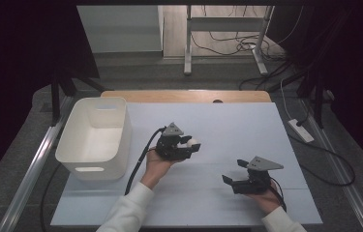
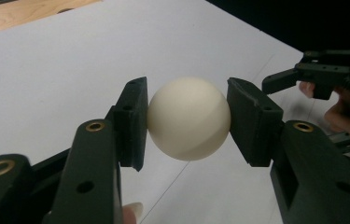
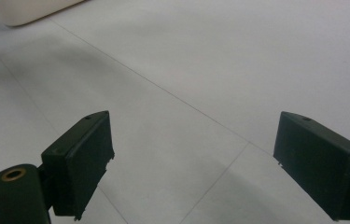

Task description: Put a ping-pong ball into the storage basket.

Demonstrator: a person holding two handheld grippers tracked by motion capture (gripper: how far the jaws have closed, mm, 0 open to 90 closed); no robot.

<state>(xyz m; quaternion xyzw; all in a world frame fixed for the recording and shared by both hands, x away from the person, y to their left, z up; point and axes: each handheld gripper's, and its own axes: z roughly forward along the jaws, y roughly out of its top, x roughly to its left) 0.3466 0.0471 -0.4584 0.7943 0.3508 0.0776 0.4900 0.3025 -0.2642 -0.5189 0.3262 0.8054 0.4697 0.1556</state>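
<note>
Lying across a pale counter [image 1: 247, 125], one white sheet is seen from above, with one white plastic bin [image 1: 94, 137] set at about nine o'clock on it. Two hand-held grippers are counted, each carried by one hand with a white sleeve coming in from six o'clock.

One ball [image 2: 189, 118], cream-white and round, is pinched between the two fingers [image 2: 133, 122] of the left gripper [image 1: 190, 145], with a black pad pressed against each side of it. In the high view the ball [image 1: 192, 143] is held clear above the sheet near the centre of the counter, at about three o'clock from the bin and well apart from it. In the left gripper view a fingertip of the person is glimpsed at six o'clock.

The right gripper [image 1: 234, 171] is held low over the sheet at about five o'clock from the ball. Its two fingers [image 3: 81, 158] are spread wide, with bare sheet seen between them. In the right gripper view one corner of the bin [image 3: 28, 9] is seen at eleven o'clock.

One wooden edge is seen along the counter's far side at twelve o'clock.
</note>
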